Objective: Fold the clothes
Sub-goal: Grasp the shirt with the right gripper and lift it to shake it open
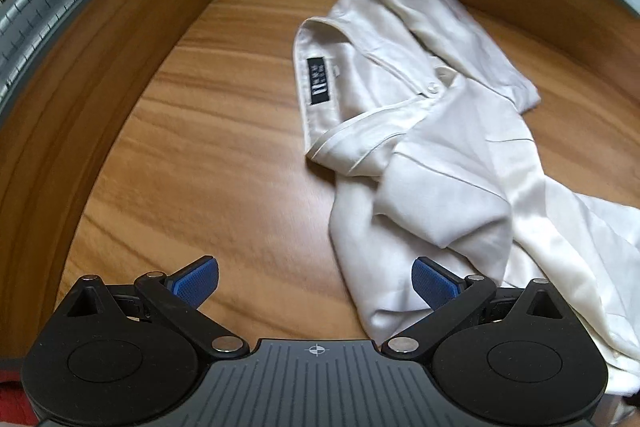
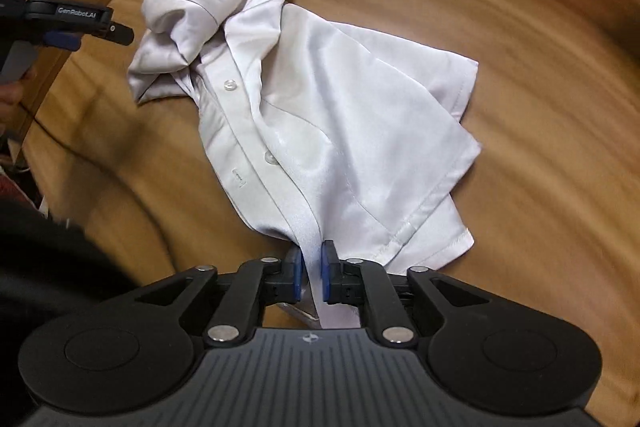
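A white button-up shirt lies crumpled on the wooden table, collar and dark label toward the left. My left gripper is open and empty, just above the table at the shirt's near edge; its right blue pad is by the cloth. In the right wrist view the shirt stretches away from me. My right gripper is shut on the shirt's button placket near the hem. The left gripper also shows at the far left of that view.
A raised wooden wall borders the table on the left and back. A person's dark clothing fills the lower left of the right wrist view.
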Demonstrator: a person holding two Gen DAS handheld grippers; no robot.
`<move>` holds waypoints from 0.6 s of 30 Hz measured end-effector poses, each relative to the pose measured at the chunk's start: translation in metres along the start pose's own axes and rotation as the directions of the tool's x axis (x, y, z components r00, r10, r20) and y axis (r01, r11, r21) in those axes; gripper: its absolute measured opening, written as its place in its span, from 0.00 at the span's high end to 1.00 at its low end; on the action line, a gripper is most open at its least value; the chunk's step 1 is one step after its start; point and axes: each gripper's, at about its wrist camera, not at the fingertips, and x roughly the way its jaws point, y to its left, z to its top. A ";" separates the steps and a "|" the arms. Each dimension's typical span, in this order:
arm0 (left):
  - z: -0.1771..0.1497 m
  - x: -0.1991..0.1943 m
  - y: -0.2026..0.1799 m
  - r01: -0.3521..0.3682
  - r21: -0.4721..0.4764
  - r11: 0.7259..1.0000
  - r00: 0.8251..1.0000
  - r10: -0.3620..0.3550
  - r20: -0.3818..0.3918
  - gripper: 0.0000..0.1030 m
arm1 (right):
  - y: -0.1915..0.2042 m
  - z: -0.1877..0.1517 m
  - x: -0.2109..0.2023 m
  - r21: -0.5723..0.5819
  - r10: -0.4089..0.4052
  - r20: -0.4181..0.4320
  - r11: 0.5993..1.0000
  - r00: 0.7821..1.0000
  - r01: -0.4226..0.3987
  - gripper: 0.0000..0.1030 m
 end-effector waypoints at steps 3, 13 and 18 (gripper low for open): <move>-0.008 0.000 0.001 0.011 0.003 1.000 1.000 -0.011 -0.007 0.01 | 0.009 -0.003 -0.013 -0.016 -0.035 0.039 0.999 0.999 0.036 0.68; -0.010 -0.004 0.005 -0.008 0.009 1.000 1.000 0.008 0.017 0.01 | 0.057 0.066 -0.008 -0.155 0.018 0.201 0.988 0.979 0.013 0.49; -0.009 -0.004 0.018 -0.026 -0.029 0.999 1.000 0.027 0.013 0.01 | 0.100 0.110 0.026 -0.260 0.060 0.210 0.966 0.976 -0.003 0.36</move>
